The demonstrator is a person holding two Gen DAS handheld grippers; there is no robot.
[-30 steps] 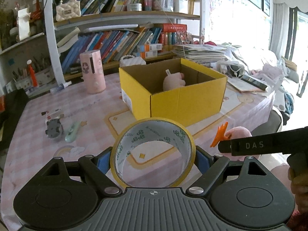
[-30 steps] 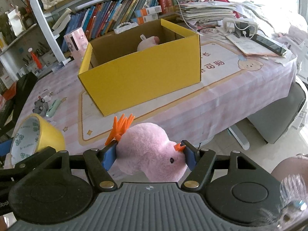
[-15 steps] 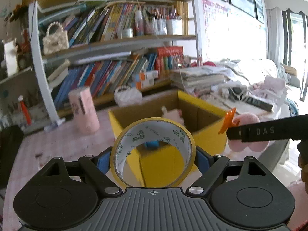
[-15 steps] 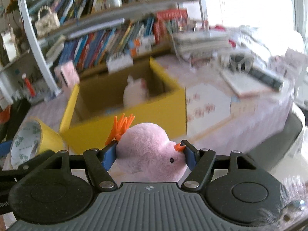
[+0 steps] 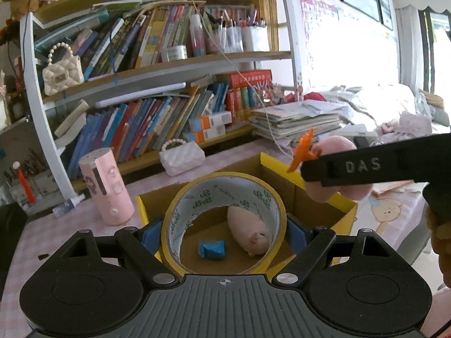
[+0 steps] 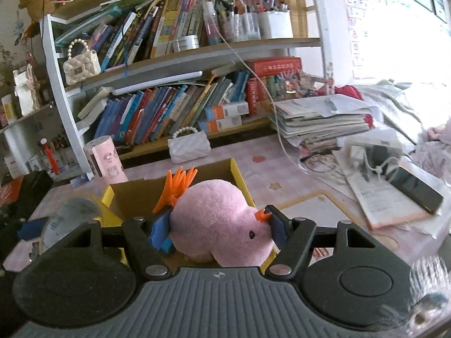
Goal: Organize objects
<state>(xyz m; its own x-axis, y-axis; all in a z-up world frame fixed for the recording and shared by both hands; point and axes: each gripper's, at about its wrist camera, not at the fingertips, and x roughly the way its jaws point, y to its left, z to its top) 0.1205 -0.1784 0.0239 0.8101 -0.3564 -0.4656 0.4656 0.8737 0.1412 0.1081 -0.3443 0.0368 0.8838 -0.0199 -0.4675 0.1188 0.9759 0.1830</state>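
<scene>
The yellow box sits on the table, near its front edge. Two things are already inside it: a pale pink soft toy and a small blue block, both lying on the box floor. So part of the tidying looks done.

Two more things are on their way. The left gripper has its jaws closed on a roll of tape, which stands up on its edge between the pads, above the near side of the box. The right gripper squeezes a pink fluffy bird with orange feathers, held over the right end of the box. Neither thing is in the box yet. I think both need lowering and letting go.

A pink tube and a white purse stand by the back edge of the table. I cannot tell if they must go in too.

The tape and the gripper hide much of the box floor. In the right wrist view the bird covers most of the box, and the tape at the left is a blur.
</scene>
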